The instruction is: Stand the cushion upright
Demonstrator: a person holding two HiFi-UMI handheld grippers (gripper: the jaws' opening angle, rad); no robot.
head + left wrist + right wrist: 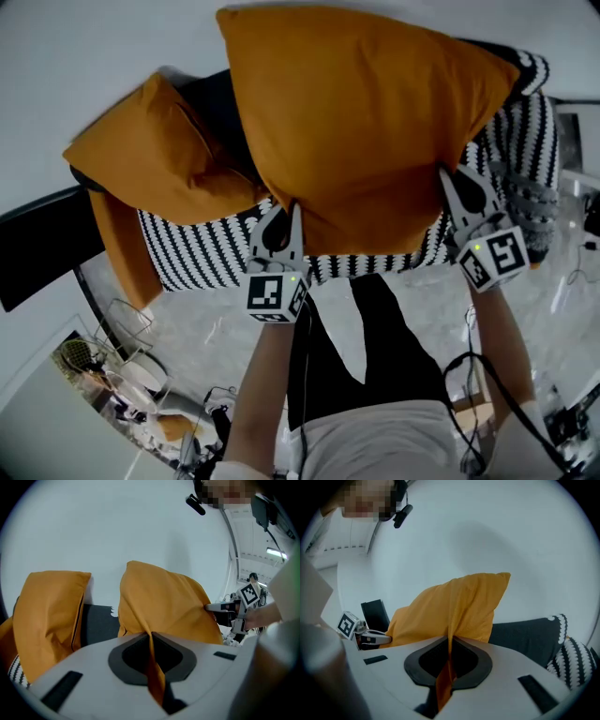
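Observation:
An orange cushion point(361, 122) is lifted above a black-and-white striped sofa seat point(216, 248). My left gripper point(292, 208) is shut on the cushion's near left edge, and my right gripper point(442, 176) is shut on its near right edge. In the left gripper view the cushion point(164, 604) rises from the jaws, orange fabric pinched between them, with the right gripper point(211, 606) at its far side. The right gripper view shows the cushion point(454, 609) the same way, with the left gripper point(386, 638) beyond it.
A second orange cushion point(150, 155) leans at the sofa's left end against a black backrest point(220, 103). A striped cushion point(525, 122) lies at the right. A white wall point(84, 56) is behind. A wire rack point(117, 342) and cables point(487, 394) sit on the marble floor.

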